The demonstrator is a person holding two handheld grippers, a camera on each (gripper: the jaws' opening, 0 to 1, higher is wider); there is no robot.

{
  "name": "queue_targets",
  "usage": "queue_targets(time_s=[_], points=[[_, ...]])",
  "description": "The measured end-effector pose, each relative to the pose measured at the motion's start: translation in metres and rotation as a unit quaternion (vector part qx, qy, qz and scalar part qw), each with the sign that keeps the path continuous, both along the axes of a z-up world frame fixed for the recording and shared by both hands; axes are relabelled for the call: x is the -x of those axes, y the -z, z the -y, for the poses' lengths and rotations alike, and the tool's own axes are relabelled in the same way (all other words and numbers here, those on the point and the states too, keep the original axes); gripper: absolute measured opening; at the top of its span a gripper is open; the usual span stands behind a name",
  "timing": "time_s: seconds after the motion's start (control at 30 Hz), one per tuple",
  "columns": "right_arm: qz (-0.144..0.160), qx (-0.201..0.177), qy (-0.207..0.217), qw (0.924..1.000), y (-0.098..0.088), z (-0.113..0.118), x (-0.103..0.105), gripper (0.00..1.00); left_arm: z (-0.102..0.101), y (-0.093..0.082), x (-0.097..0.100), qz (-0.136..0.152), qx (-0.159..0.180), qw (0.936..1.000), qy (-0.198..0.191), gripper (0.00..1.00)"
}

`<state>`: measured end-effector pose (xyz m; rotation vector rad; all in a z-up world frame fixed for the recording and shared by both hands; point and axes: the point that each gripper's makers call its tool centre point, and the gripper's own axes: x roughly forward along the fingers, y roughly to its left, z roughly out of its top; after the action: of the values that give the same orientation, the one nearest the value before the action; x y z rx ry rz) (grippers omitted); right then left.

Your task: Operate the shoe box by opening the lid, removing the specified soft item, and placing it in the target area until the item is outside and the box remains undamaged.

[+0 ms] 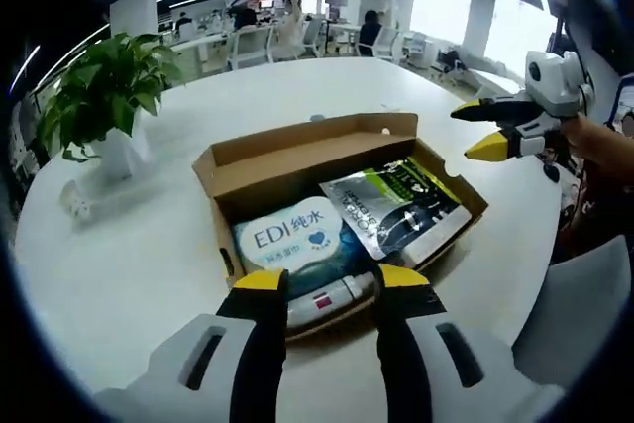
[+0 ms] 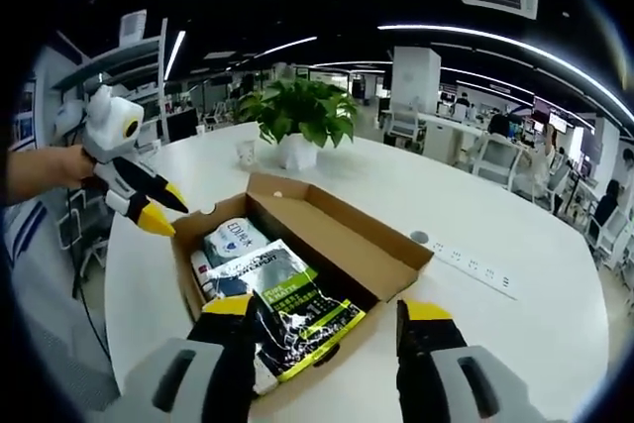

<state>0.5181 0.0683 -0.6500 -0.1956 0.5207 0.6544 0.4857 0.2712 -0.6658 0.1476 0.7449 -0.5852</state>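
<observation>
Lid: we see the shoe box (image 1: 297, 160) already open, its lid folded back flat behind the tray; we judge the first step done.
Box condition: we find no tear or crush in the cardboard walls in either view.
Contents: a pale blue soft pack (image 1: 289, 237) marked EDI lies in the box beside a silver-and-green pouch (image 1: 396, 207), with a white tube (image 1: 332, 296) against the near wall.
Soft item: we take the blue pack as the likely target, though the task does not name it; it lies inside the box, untouched.
Left gripper (image 1: 332, 284): we hold it low at the near edge of the box, fingers spread apart and empty, above the tube.
Right gripper (image 2: 327, 314): its fingers are parted and grasp nothing, hovering over the pouch (image 2: 287, 309) at its end of the box (image 2: 376, 245).
Surface: the white surface (image 1: 129, 264) around the box lies free, with a potted plant (image 1: 99, 96) well apart.
Left to do: we judge the grasp, the lift-out and the placing on the surface all remain.
</observation>
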Motion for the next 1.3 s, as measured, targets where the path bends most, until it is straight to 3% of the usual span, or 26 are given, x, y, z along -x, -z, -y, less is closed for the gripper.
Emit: queue_targets(time_s=[0.77,1.0,1.3], points=[[-0.005,-0.009,-0.003,0.9999,0.012,0.01,0.016,0.56,0.036,0.021,0.006,-0.038,0.027,0.9987,0.022,0.35],[-0.006,-0.012,-0.007,0.9999,0.016,0.008,0.02,0.56,0.047,0.026,0.0,-0.063,0.055,0.9964,0.011,0.34],[-0.008,-0.021,-0.005,0.9997,0.02,0.009,0.024,0.55,0.059,0.038,-0.004,-0.116,0.109,0.987,-0.022,0.3]])
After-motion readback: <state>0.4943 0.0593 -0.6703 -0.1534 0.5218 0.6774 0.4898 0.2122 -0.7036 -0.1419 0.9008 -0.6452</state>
